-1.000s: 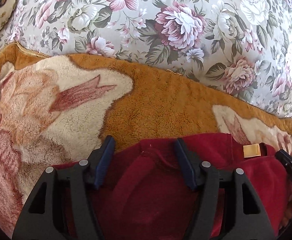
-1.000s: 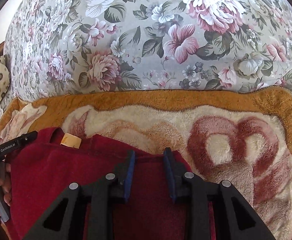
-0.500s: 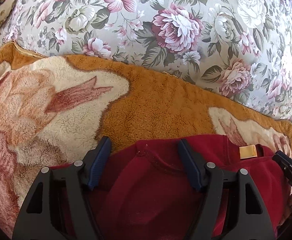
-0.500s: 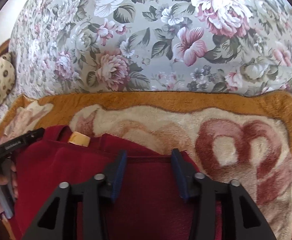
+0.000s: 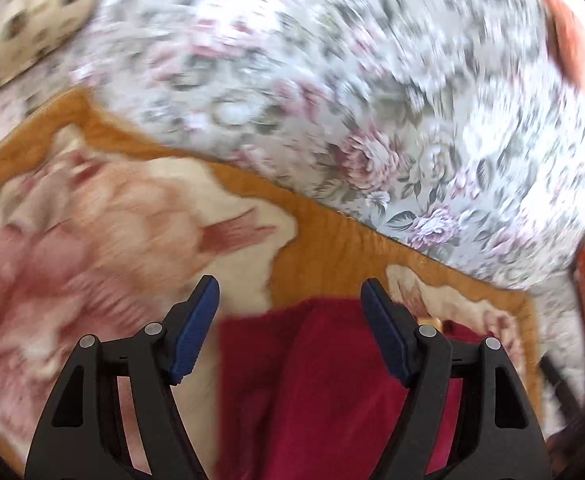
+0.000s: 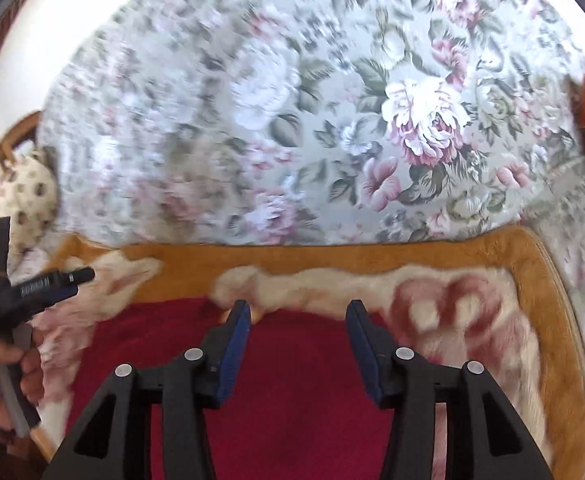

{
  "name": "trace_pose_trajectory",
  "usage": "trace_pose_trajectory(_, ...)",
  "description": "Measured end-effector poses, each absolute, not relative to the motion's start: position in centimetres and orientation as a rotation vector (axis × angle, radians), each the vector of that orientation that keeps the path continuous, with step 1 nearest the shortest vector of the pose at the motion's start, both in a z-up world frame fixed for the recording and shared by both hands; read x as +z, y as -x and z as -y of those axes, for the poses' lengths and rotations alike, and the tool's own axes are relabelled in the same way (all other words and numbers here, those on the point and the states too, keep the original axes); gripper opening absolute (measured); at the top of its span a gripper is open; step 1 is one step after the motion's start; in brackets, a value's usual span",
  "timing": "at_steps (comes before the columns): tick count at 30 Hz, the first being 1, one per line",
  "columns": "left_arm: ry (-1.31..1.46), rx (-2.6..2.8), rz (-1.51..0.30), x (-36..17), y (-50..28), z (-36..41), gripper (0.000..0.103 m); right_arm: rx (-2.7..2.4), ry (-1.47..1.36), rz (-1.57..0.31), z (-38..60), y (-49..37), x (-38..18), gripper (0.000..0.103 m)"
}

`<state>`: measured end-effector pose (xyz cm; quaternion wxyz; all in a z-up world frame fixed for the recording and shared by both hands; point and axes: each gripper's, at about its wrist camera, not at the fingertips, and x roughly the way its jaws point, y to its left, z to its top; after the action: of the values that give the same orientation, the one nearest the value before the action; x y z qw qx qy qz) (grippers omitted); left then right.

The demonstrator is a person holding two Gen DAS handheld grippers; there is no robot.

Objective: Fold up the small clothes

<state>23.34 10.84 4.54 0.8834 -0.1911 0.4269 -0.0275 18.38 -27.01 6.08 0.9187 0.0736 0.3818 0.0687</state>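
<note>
A dark red fleece garment (image 5: 324, 384) lies flat on a plush orange and cream blanket (image 5: 332, 248). It also shows in the right wrist view (image 6: 292, 400). My left gripper (image 5: 290, 300) is open and empty above the garment's far edge. My right gripper (image 6: 298, 312) is open and empty above the garment's far edge too. The left gripper shows at the left rim of the right wrist view (image 6: 32, 288), held in a hand. Both views are blurred by motion.
A floral sofa back (image 6: 332, 128) rises behind the blanket (image 6: 372, 256). A spotted cushion (image 6: 20, 200) sits at the far left. An orange-red object (image 5: 572, 40) shows at the right rim of the left wrist view.
Both grippers have opened wider and lifted back from the garment. The left view has swung left, so the garment now lies between its fingers and to the right.
</note>
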Motion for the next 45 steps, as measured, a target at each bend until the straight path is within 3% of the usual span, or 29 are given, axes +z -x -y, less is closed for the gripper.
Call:
trace_pose_trajectory(5, 0.453, -0.069, -0.909, 3.4, -14.3, -12.4, 0.074, 0.148, -0.123, -0.770, 23.6, -9.7, 3.8, 0.048)
trace_pose_trajectory(12, 0.596, -0.218, -0.947, -4.0, -5.4, -9.8, 0.074, 0.129, 0.007, -0.724, 21.1, -3.9, 2.1, 0.048)
trace_pose_trajectory(28, 0.831, -0.423, -0.915, -5.7, -7.0, -9.5, 0.079, 0.124, 0.072, -0.823, 19.8, -5.3, 0.4, 0.048)
trace_pose_trajectory(35, 0.988, -0.391, -0.799, -6.0, -8.6, -10.6, 0.079, 0.126, 0.097, -0.820, 19.4, -5.2, 0.5, 0.048)
trace_pose_trajectory(36, 0.980, -0.382, -0.795, -6.0, -8.5, -10.5, 0.077, 0.127, 0.098, -0.820, 19.4, -5.2, 0.5, 0.048)
trace_pose_trajectory(38, 0.986, -0.362, -0.813, -6.4, -8.4, -10.7, 0.044, 0.128, 0.098, -0.824, 19.4, -5.2, 0.4, 0.048)
trace_pose_trajectory(39, 0.990, -0.331, -0.840, -6.9, -8.4, -10.9, 0.037, 0.129, 0.096, -0.828, 19.4, -5.3, 0.4, 0.048)
trace_pose_trajectory(40, 0.999, -0.292, -0.861, -7.3, -8.4, -11.1, 0.024, 0.131, 0.092, -0.831, 19.4, -5.4, 0.4, 0.048)
trace_pose_trajectory(45, 0.957, -0.226, -0.865, -7.0, -8.2, -11.0, 0.023, 0.135, 0.085, -0.834, 19.5, -5.5, 0.4, 0.048)
